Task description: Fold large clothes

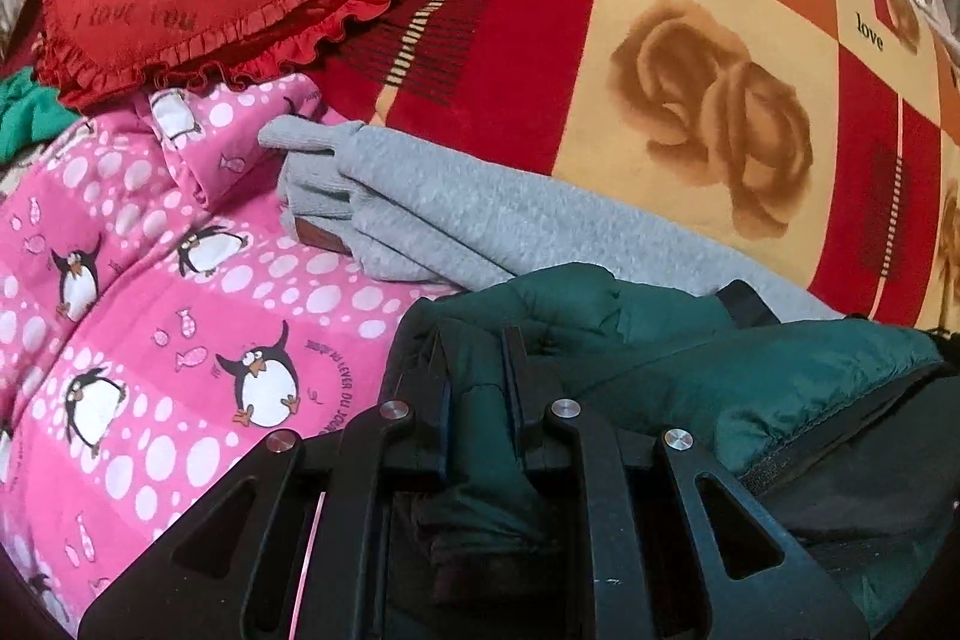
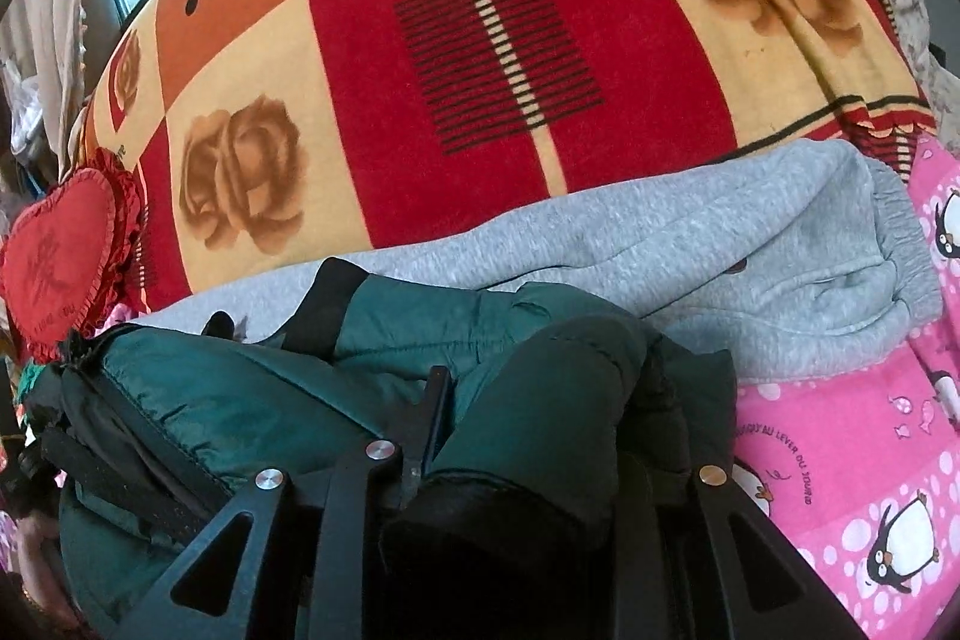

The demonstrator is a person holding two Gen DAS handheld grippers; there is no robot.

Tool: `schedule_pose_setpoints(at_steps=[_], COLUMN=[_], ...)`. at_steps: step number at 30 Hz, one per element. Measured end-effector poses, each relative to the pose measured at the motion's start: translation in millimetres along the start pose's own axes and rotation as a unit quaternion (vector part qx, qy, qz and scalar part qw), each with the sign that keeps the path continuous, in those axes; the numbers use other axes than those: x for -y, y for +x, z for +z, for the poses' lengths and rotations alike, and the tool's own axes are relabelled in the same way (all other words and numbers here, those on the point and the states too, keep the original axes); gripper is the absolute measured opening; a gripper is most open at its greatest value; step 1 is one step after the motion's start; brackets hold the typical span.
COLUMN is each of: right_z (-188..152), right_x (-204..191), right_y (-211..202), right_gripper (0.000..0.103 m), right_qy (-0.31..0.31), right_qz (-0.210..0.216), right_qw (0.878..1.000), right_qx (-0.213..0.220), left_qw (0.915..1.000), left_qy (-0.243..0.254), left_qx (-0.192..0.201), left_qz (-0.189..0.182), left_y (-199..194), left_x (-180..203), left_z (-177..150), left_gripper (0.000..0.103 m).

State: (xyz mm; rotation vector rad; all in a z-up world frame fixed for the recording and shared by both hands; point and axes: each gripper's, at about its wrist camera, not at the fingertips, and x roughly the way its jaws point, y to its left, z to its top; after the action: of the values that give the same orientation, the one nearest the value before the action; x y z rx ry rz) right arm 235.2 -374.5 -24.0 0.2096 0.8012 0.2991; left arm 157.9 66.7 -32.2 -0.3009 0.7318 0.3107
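Green padded jacket (image 1: 750, 364) bunched up mid-fold, clamped by both grippers

The left gripper (image 1: 480, 358) has its jaws narrowed on a ridge of the jacket; the right gripper (image 2: 540, 400) pinches a thick sleeve-like roll, one finger hidden by it. The jacket lies just ahead of both sets of jaws, on the bed. Beyond them a grey sweatshirt (image 2: 690, 244) lies loosely doubled; a pink penguin garment (image 1: 150, 280) beside them looks unfolded, so most folding seems left

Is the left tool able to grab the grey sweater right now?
Probably not yet. The left tool is shut on the green jacket, so it is busy. The grey sweater lies just beyond, partly under the jacket, with nothing else covering it.
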Motion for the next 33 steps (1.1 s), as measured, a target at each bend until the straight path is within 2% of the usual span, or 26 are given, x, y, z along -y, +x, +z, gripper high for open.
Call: schedule_pose_setpoints(at_steps=[9, 15, 20, 27, 31, 33], right_z=[-1.4, -1.5, 0.0, 8.1, 16.3, 17.1], right_x=[-0.2, -3.8, -4.0, 3.3, 11.2, 13.4], right_y=[-0.6, -10.3, -18.7, -41.3, -57.0, -52.9], right_gripper=[0.025, 0.024, 0.024, 0.024, 0.024, 0.024], right_qy=[-0.001, -0.005, -0.005, 0.018, 0.033, 0.031], right_qz=[-0.007, -0.045, -0.057, -0.056, -0.051, -0.056], right_qw=[1.000, 0.999, 0.998, 0.997, 0.996, 0.996], right_qx=[0.000, 0.011, 0.020, 0.041, 0.064, 0.059], left_qw=[0.9999, 0.9999, 0.9998, 0.9997, 0.9986, 0.9981], left_qy=[0.008, 0.008, 0.014, -0.001, 0.007, 0.011], left_qx=[0.001, 0.001, 0.003, 0.018, 0.039, 0.043], left_qz=[0.009, 0.009, 0.011, -0.019, -0.035, -0.044], left_y=[-0.3, -0.6, -2.1, -23.5, -37.9, -40.3], left_x=[2.1, 2.7, 5.8, 5.4, 10.4, 12.2], left_z=[0.8, 0.3, 0.4, 10.3, 17.1, 19.4], left_gripper=[0.014, 0.014, 0.014, 0.013, 0.014, 0.013])
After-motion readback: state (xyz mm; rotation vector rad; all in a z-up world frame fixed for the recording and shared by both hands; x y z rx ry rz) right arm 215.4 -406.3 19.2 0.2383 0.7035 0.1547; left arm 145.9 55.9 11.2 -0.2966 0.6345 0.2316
